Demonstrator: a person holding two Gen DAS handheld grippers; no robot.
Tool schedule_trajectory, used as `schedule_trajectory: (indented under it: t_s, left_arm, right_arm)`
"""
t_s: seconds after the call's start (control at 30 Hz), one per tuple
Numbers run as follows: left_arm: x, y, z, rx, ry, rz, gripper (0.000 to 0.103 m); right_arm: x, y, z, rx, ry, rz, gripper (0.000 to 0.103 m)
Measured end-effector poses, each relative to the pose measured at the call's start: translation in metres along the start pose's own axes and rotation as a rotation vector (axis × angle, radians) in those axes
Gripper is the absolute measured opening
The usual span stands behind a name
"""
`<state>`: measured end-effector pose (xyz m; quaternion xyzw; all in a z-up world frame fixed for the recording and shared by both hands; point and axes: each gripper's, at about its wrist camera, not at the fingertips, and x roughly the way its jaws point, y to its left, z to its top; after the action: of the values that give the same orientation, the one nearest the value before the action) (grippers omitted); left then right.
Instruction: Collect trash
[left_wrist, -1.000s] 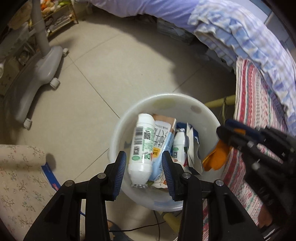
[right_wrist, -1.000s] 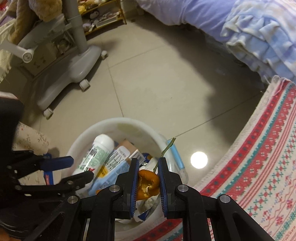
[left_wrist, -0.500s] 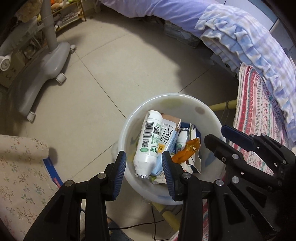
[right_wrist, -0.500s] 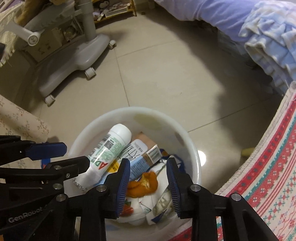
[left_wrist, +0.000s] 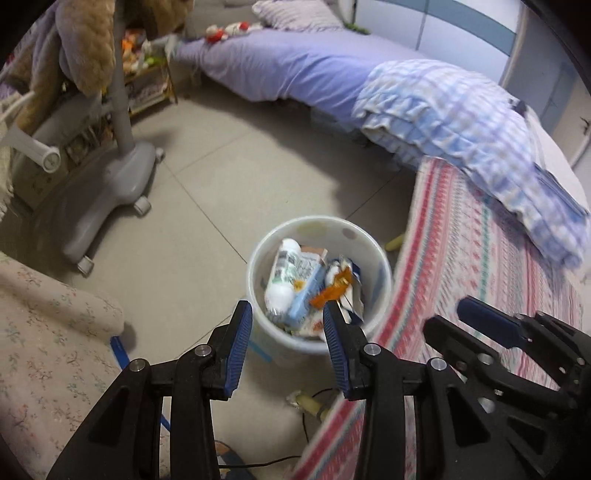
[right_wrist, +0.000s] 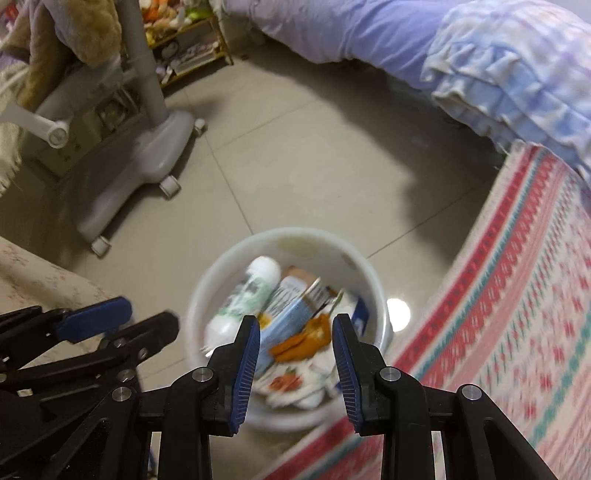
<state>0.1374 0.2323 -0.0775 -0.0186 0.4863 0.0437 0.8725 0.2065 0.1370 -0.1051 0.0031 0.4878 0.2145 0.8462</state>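
Note:
A white round bin (left_wrist: 317, 221) stands on the tiled floor beside a rug. It holds a white bottle (left_wrist: 282, 273), a light blue carton, wrappers and an orange peel (left_wrist: 334, 288) on top. My left gripper (left_wrist: 287, 305) hovers open above the bin's near rim with nothing between its blue pads. In the right wrist view the same bin (right_wrist: 288, 234) lies below my right gripper (right_wrist: 296, 319), which is open and empty, well above the orange peel (right_wrist: 303, 339). Each gripper shows at the edge of the other's view.
A red striped rug (left_wrist: 480, 277) lies right of the bin, with a bed (left_wrist: 295, 66) and a checked blanket (left_wrist: 461, 122) behind it. A grey wheeled chair base (left_wrist: 110, 192) stands at left. A floral cushion (left_wrist: 48, 332) is near left. A pale scrap (left_wrist: 306, 400) and a cable lie near the rug's edge.
The right gripper let go of the orange peel, which now lies in the bin. Both grippers rose and drew back from the bin, so it looks smaller.

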Motion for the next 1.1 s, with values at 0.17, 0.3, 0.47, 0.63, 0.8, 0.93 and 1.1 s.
schedule_trajectory:
  t_s: [0.17,0.3,0.47,0.63,0.8,0.93,1.1]
  left_arm:
    - [-0.058,-0.015,-0.063,0.102,-0.111,-0.033,0.056]
    - [-0.093,-0.017,-0.098,0.132,-0.179,-0.053,0.057]
    - [-0.121,-0.02,-0.133,0.152,-0.255,-0.049,0.076]
    - [-0.126,-0.023,-0.156,0.168,-0.253,-0.018,0.081]
    - [-0.129,-0.02,-0.164,0.148,-0.253,-0.001,0.081]
    - [-0.13,-0.023,-0.163,0.149,-0.255,0.005,0.082]
    - [-0.125,-0.029,-0.16,0.15,-0.238,-0.004,0.082]
  right_arm:
    - [-0.058,0.013,-0.039,0.002,-0.035,-0.022,0.037]
    - [-0.105,0.013,-0.081,0.027,-0.084,-0.026,0.041]
    - [-0.15,0.013,-0.125,0.039,-0.16,-0.024,0.048]
    - [-0.178,0.013,-0.168,0.074,-0.223,-0.001,0.056]
    - [-0.188,0.015,-0.199,0.073,-0.25,-0.008,0.059]
    - [-0.192,0.017,-0.212,0.052,-0.268,-0.036,0.069]
    - [-0.2,0.012,-0.219,0.054,-0.292,-0.054,0.074]
